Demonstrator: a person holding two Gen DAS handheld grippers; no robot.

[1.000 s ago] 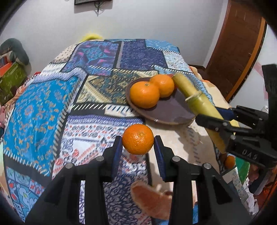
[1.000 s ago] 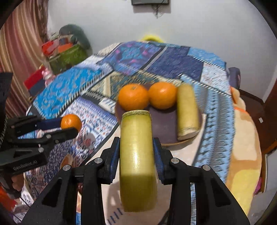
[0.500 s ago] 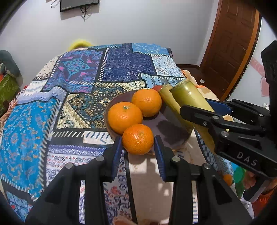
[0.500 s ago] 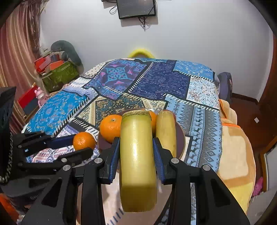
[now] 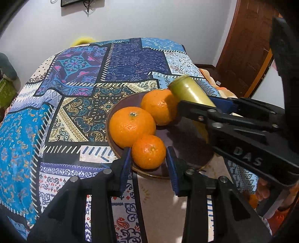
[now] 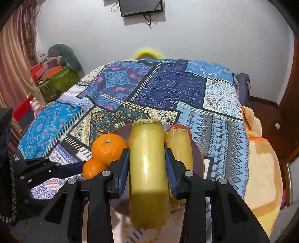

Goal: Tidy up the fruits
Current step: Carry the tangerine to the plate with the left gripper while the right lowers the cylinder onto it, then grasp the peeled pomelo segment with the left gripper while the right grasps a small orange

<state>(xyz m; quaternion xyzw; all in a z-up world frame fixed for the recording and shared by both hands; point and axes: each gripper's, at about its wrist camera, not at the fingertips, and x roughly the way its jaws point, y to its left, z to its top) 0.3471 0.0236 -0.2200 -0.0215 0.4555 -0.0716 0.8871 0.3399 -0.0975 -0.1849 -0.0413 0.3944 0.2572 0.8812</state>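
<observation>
Patchwork cloth (image 5: 78,97) in blues, cream and navy covers the bed, the widest thing in both views, with a pale wall behind it and a dark screen (image 6: 141,7) mounted high on that wall. A peach blanket (image 6: 261,168) hangs off the bed's right side in the right wrist view, and a brown wooden door (image 5: 248,46) stands beyond the bed in the left wrist view.

On the cloth sits a dark brown plate (image 5: 188,147). The right tongs (image 6: 147,166) clamp a thick yellow-green cane piece (image 6: 147,168) that points forward over the plate, above its right part. Just beside it, a second cane piece (image 6: 180,147) lies on the plate.

Two large oranges rest on the plate, touching each other: the nearer large orange (image 5: 132,126) and the farther large orange (image 5: 158,106). The left tongs (image 5: 148,161) hold a small orange (image 5: 149,151) between their blue pads over the plate's near edge, right against the nearer large orange; whether it touches the plate I cannot tell.
</observation>
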